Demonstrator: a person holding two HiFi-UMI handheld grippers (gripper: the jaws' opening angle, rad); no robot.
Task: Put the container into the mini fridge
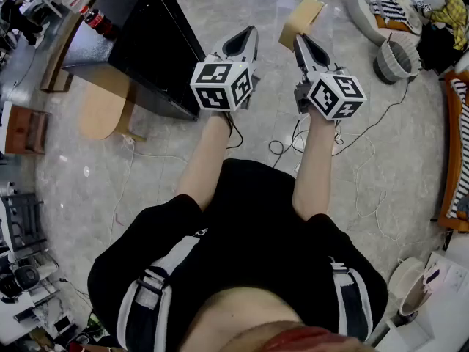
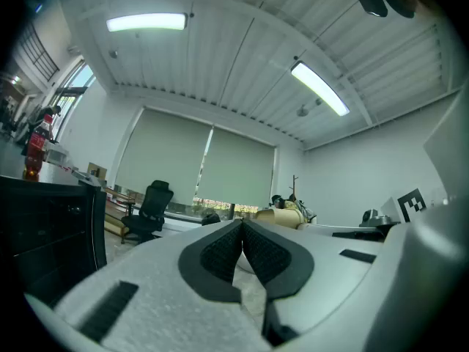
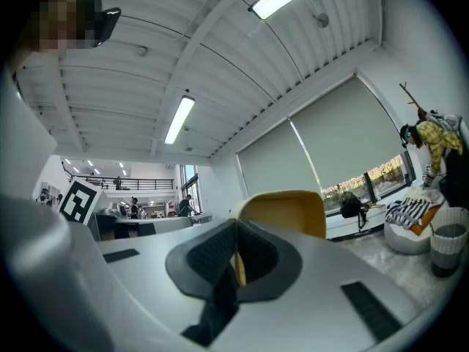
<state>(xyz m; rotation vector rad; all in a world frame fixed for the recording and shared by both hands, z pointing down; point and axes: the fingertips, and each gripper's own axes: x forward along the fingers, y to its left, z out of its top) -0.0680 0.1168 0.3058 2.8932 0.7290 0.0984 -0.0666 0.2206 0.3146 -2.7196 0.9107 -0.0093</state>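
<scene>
A black mini fridge [image 1: 143, 46] stands on the floor ahead and to the left, its door side turned towards me. In the left gripper view its dark side [image 2: 47, 229] is at the left edge. A red bottle [image 1: 99, 23] stands on top of it, also seen as a red bottle [image 2: 33, 149] at the far left of that view. I cannot make out any other container. My left gripper [image 1: 249, 34] is shut and empty, raised to the right of the fridge. My right gripper [image 1: 299, 41] is shut too, with nothing between its pads, and points at a yellow chair [image 3: 287, 213].
The yellow chair [image 1: 302, 19] stands just beyond both gripper tips. A round wooden table [image 1: 102, 110] is left of the fridge. A grey basket [image 1: 398, 57] and a beanbag [image 1: 381, 6] are at the right. Cables [image 1: 363, 171] lie across the floor. A black office chair [image 2: 149, 206] is farther off.
</scene>
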